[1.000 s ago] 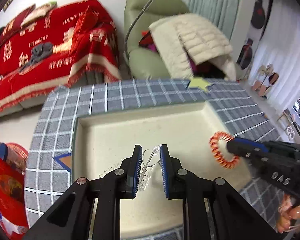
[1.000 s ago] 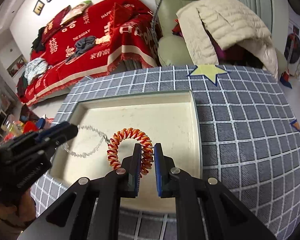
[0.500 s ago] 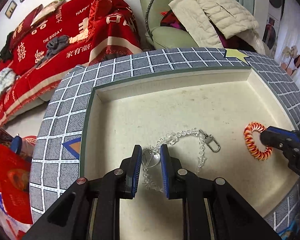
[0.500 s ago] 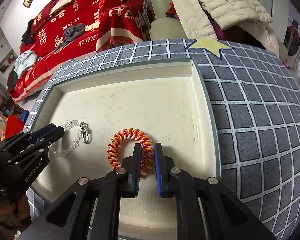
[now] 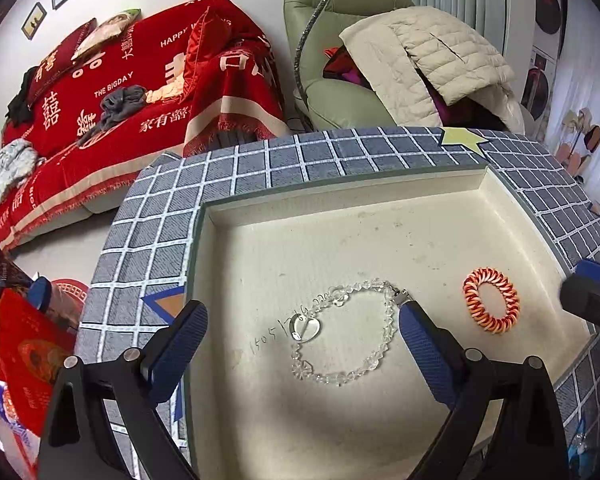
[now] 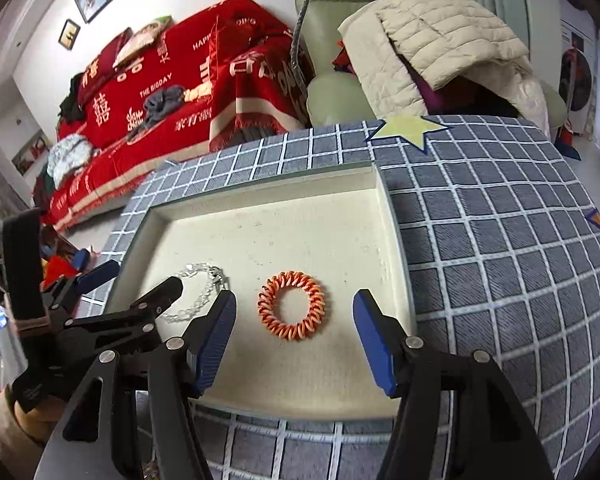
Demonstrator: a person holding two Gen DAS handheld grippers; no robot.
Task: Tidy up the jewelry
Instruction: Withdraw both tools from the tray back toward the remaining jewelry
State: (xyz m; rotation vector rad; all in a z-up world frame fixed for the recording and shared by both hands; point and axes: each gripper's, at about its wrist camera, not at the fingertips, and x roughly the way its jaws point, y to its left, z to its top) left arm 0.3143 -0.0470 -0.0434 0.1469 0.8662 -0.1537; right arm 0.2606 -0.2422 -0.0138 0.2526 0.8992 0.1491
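Both sets of jaws have just been opening and grip nothing. The left gripper (image 5: 300, 344) stands wide around a clear crystal-bead bracelet (image 5: 342, 336); the right gripper (image 6: 294, 336) brackets an orange-and-white coiled ring (image 6: 292, 305), both lying flat in the cream tray (image 6: 260, 204).

A grey, white-gridded checked cloth (image 5: 260, 168) is spread as the working surface. Beyond its far edge a pale green upholstered armchair (image 5: 332, 92) is seen, draped with a cream quilted jacket (image 5: 432, 56). Left of that armchair, a sofa is covered by a red lettered throw (image 5: 140, 92).
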